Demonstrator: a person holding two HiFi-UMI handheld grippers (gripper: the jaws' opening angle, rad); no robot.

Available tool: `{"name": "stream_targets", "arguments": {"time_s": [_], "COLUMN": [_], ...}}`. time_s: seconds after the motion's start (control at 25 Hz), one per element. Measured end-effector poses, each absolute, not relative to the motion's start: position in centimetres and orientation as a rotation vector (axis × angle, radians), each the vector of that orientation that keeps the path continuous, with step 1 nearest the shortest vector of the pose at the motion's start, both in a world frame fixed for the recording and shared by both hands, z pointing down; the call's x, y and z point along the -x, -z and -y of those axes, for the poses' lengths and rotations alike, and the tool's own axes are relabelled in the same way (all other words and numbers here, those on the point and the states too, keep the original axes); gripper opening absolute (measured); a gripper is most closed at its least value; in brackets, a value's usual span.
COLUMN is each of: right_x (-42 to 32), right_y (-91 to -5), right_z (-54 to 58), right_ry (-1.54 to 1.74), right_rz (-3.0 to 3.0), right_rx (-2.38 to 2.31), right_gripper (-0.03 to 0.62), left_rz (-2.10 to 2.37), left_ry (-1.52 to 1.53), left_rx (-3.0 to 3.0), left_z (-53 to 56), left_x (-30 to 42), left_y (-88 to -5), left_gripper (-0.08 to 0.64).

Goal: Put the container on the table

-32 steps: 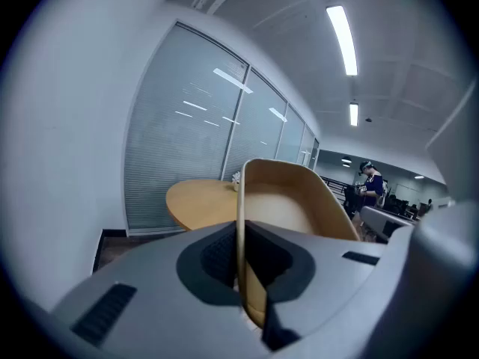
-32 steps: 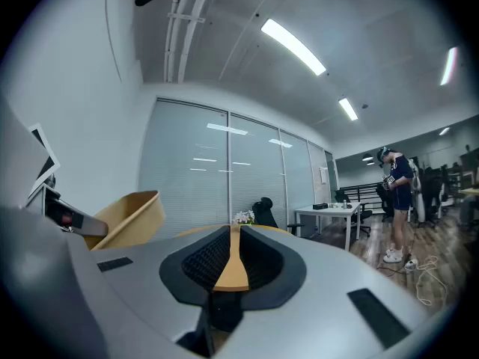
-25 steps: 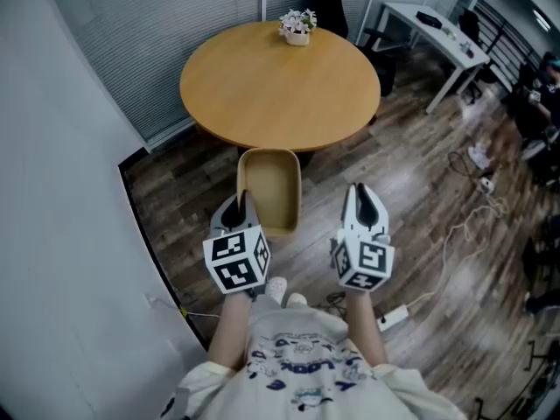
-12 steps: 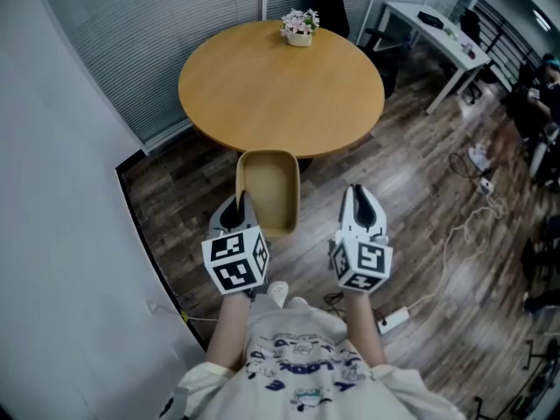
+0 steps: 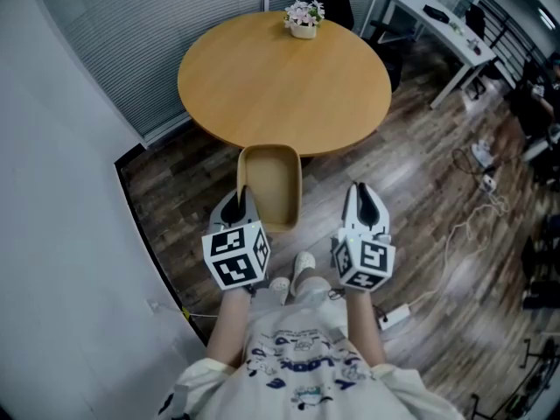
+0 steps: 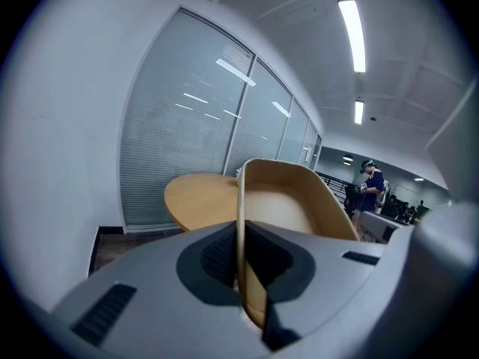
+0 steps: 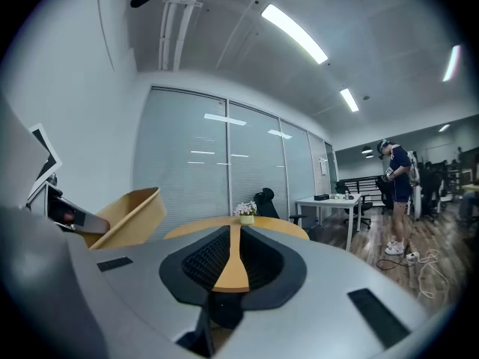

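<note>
Container in hand, short of the table.
Head view: left gripper (image 5: 240,206) holds the container (image 5: 271,182) by its near wall, over the floor, just shy of the table (image 5: 280,86); right gripper (image 5: 363,198) idle beside it. Left gripper view: jaws pinched on the thin wall. Right gripper view: jaws drawn together, empty. Best done by keeping it level, clearing the edge, then lowering onto bare top short of the flowers (image 5: 303,17).

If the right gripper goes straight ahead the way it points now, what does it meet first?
Probably the near edge of the round table; nothing shows between it and the right gripper. Whether the tongs would pass over the tabletop is unclear.
</note>
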State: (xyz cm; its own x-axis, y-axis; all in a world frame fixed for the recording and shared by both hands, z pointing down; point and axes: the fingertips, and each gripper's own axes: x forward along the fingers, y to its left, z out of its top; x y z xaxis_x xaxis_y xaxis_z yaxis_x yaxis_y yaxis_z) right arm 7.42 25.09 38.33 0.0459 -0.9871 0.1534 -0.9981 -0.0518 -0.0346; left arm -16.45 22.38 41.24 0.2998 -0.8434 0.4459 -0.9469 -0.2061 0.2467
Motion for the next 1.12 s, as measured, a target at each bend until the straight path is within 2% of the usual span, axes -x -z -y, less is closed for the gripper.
{"name": "stream_targets", "arguments": {"time_s": [0.44,1.12], "right_x": [-9.3,-14.0], "right_y": [-39.8,-39.8], "right_z": [-18.1,0.8], "right_ry": [-0.256,-0.243], "right_rz": [2.138,2.243], "right_rx": [-2.165,-2.039], "right_gripper": [0.040,0.040], "left_rz": [1.615,1.708], "left_ry": [-0.319,-0.284], "left_rx": [-2.056,-1.971], "left_z": [-16.5,-0.4], "left_x": [14.5,9.7], "left_y": [-42.7,-42.4], "left_gripper": [0.006,0.006]}}
